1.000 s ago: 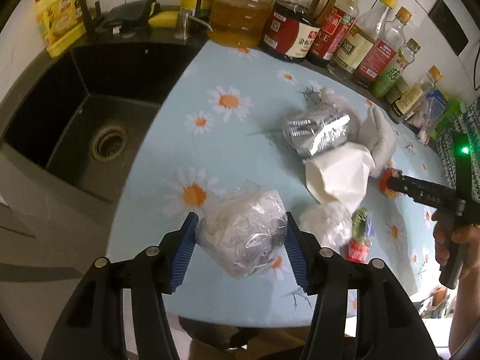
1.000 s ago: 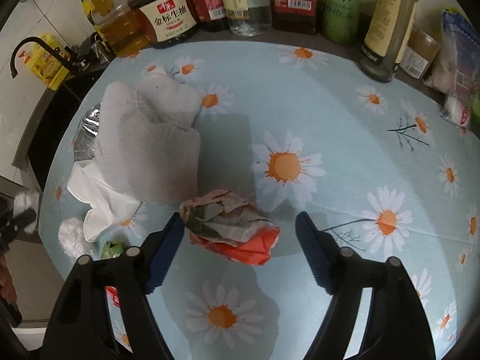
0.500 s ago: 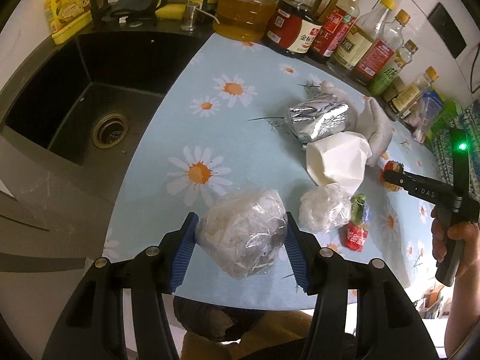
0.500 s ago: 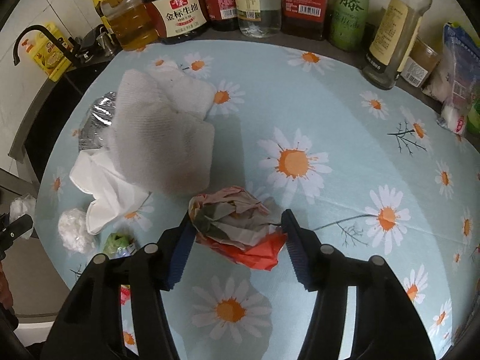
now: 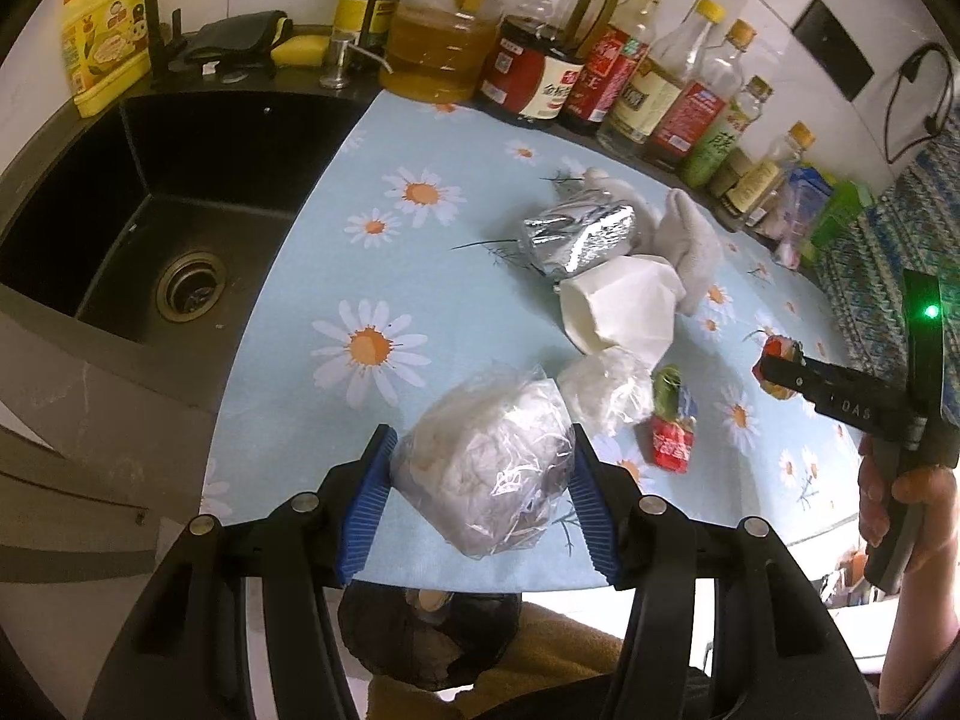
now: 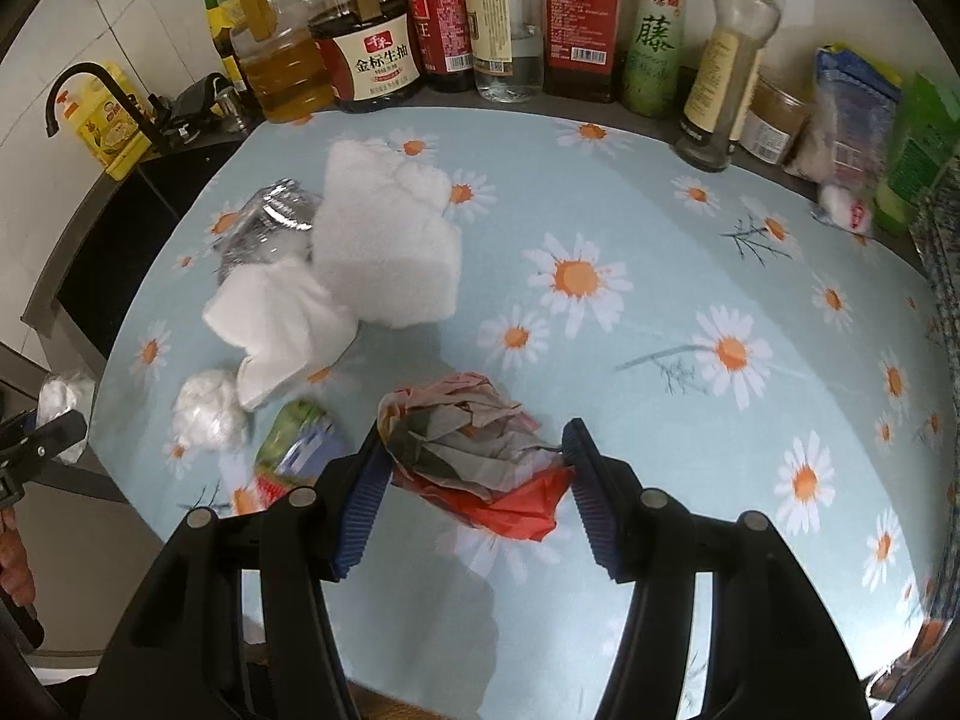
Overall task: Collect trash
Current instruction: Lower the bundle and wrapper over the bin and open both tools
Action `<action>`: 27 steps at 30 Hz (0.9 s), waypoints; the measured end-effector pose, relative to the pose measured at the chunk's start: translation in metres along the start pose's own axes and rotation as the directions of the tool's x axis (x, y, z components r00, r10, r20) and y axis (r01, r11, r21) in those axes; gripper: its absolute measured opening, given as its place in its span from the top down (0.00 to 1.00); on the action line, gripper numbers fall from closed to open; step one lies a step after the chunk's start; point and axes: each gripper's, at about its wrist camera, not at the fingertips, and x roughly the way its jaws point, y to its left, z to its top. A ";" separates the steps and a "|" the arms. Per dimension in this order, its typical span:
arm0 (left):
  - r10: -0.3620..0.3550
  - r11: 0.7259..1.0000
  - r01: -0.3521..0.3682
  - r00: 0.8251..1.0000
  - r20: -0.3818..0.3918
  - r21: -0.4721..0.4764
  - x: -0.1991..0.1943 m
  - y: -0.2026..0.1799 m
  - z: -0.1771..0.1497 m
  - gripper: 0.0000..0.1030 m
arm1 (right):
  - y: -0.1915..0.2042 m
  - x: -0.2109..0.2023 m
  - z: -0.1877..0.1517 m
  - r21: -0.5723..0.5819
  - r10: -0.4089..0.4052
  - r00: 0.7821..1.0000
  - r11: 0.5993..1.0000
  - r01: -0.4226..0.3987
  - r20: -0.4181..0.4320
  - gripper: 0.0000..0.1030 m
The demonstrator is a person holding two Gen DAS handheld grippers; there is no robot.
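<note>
Below the daisy-print counter [image 5: 384, 276] edge, a dark bag [image 5: 420, 636] gapes directly beneath the left gripper [image 5: 480, 480] clamping a plastic-wrapped wad [image 5: 486, 468]; the right gripper [image 6: 474, 480], farther off, pinches a crumpled wrapper [image 6: 474, 450].

To your left the sink [image 5: 150, 228] drops away open beyond the daisy tablecloth [image 6: 660, 276], whose right half lies bare, so you can pass freely there. A row of bottles [image 6: 540, 18] walls off the back edge. Mid-cloth, the foil wad [image 5: 576, 237], white paper [image 5: 624, 312], grey cloth [image 6: 384, 240], small plastic ball [image 5: 606, 390] and green-red wrapper [image 5: 672, 420] crowd together, blocking a level sweep.
</note>
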 end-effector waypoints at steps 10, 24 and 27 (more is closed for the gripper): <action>-0.077 0.995 0.076 0.997 0.010 0.056 -0.017 0.001 -0.019 0.47 | 0.030 -0.035 -0.040 0.049 -0.012 0.999 0.999 0.010 0.046 0.44; -0.125 0.983 0.128 0.992 -0.027 0.134 -0.038 0.003 -0.060 0.47 | 0.078 -0.052 -0.104 0.096 0.007 0.999 0.995 -0.011 0.046 0.44; -0.131 0.981 0.134 0.991 -0.033 0.141 -0.040 0.002 -0.067 0.47 | 0.089 -0.053 -0.113 0.097 0.020 0.999 0.995 -0.024 0.043 0.44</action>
